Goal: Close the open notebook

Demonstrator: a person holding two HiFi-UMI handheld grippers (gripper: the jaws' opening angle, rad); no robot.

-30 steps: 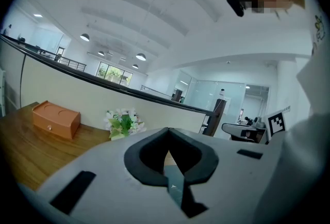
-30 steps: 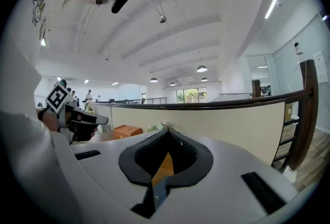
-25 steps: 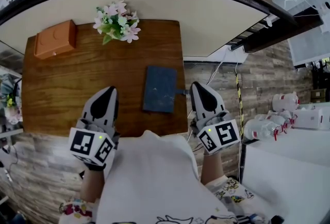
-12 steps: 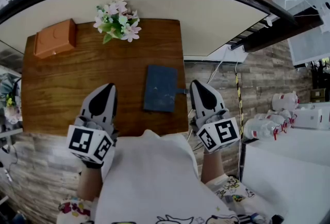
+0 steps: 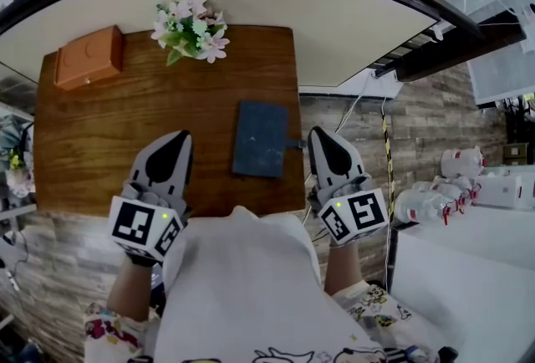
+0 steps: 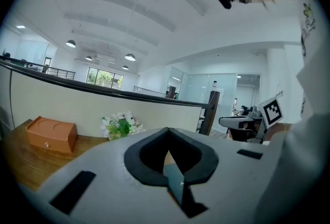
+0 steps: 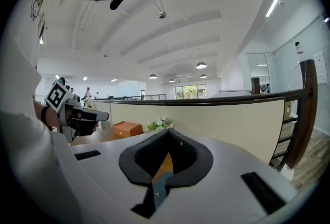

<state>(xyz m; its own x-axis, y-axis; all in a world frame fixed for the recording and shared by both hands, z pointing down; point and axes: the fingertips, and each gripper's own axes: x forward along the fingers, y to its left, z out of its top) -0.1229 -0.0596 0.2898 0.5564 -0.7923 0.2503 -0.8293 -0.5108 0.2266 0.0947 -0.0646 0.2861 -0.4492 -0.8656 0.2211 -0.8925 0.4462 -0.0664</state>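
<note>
The dark blue notebook (image 5: 260, 139) lies shut and flat on the wooden table (image 5: 109, 135), near its right edge, with a small tab sticking out on the right. My left gripper (image 5: 173, 140) hovers over the table's front part, left of the notebook, with its jaws shut and empty. My right gripper (image 5: 319, 136) is just off the table's right edge, beside the notebook, also shut and empty. A sliver of the blue notebook (image 6: 176, 180) shows through the jaw gap in the left gripper view, and the notebook (image 7: 161, 184) shows the same way in the right gripper view.
An orange box (image 5: 89, 58) sits at the table's far left corner, and a bunch of flowers (image 5: 191, 28) at the far edge. A curved cream wall (image 5: 334, 10) with a dark rail runs behind. White bottles (image 5: 435, 202) stand on the floor to the right.
My left gripper has rolled a little, its marker cube tilting. The right gripper and the notebook have kept still.
</note>
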